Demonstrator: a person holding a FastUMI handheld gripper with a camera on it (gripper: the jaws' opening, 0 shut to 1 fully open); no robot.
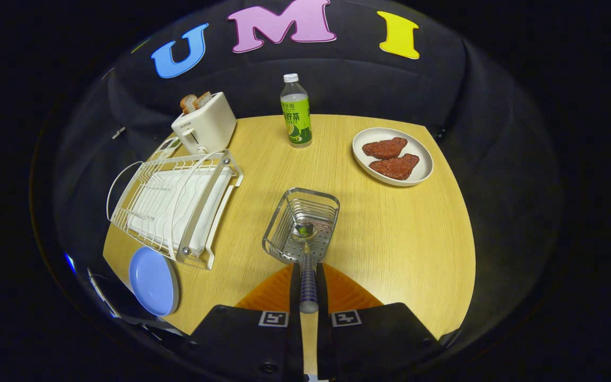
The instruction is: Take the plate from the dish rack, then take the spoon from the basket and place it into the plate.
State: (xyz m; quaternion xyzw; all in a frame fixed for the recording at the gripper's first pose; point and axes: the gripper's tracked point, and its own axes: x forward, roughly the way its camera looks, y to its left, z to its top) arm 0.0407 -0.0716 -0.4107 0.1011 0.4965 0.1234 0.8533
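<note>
Metal basket (302, 225) holds the spoon (305, 249) bowl; the claw (308, 289) pinches its handle. Blue plate (153, 281) lies beside the empty dish rack (175, 207).

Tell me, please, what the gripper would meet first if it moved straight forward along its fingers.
The gripper is shut on the metal spoon with the dark patterned handle. Straight ahead, the spoon's bowl already lies in the silver wire basket, so its far wall would probably come first; depth is unclear.
</note>
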